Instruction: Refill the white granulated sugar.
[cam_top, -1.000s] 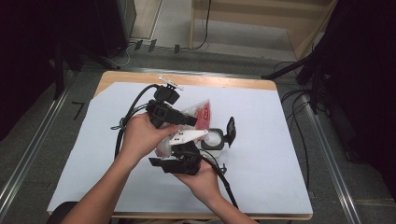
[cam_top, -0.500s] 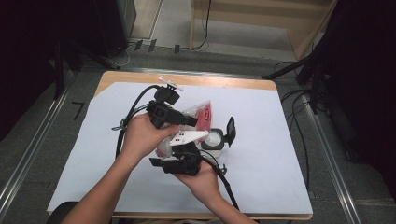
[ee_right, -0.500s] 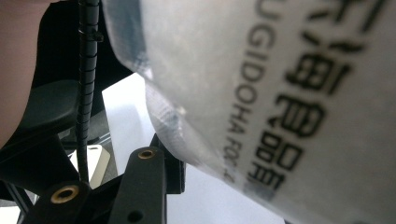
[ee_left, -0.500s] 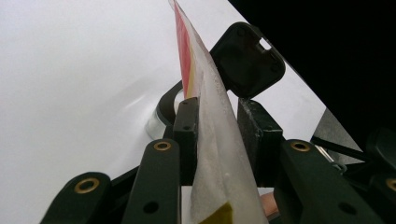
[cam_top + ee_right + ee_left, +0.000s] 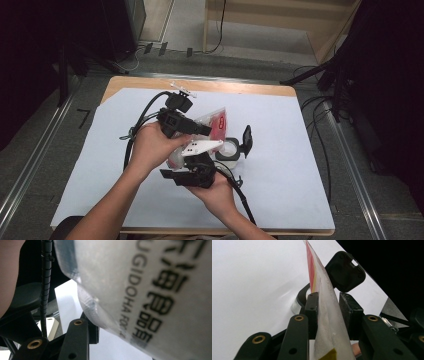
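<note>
A small open-lidded container [image 5: 231, 148] stands just right of both grippers; the white table cover [image 5: 280, 130] around them lies bare.

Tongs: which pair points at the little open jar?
The left tongs, gripping the bag: the jar with its flipped-up black lid lies just beyond their tips. The right tongs sit nearer the person.

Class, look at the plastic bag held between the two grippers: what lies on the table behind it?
Behind the plastic bag stands a small clear container with its black hinged lid flipped open. The bag covers part of its rim; its contents cannot be seen.
</note>
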Motion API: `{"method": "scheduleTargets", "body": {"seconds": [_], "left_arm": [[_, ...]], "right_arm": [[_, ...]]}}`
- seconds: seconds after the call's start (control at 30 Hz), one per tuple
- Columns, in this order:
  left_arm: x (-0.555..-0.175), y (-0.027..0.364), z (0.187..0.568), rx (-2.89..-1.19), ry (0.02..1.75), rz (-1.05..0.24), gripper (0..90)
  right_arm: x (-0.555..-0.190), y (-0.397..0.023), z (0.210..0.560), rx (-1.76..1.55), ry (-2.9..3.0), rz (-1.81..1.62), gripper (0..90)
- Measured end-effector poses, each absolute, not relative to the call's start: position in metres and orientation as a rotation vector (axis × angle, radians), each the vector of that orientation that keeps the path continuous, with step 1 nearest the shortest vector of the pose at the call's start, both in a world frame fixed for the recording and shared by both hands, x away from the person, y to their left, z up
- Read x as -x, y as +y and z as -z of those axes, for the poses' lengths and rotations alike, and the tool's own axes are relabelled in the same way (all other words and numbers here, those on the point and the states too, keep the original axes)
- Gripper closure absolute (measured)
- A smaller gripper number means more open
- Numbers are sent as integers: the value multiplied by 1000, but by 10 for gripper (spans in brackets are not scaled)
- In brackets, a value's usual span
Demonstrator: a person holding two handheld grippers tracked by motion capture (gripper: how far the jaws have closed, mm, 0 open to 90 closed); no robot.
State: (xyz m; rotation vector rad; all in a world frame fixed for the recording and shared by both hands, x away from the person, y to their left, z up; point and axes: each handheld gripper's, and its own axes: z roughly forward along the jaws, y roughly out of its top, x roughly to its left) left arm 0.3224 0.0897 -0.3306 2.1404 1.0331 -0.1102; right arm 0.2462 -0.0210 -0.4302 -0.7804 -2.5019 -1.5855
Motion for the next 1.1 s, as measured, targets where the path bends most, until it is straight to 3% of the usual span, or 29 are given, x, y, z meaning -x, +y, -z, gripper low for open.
{"method": "scheduleTargets", "body": {"seconds": [1.1], "left_arm": [[-319,87,325,-2134,1019,63,705]], "right_arm": [[-247,-21,429,782,-2501,1626,635]]}}
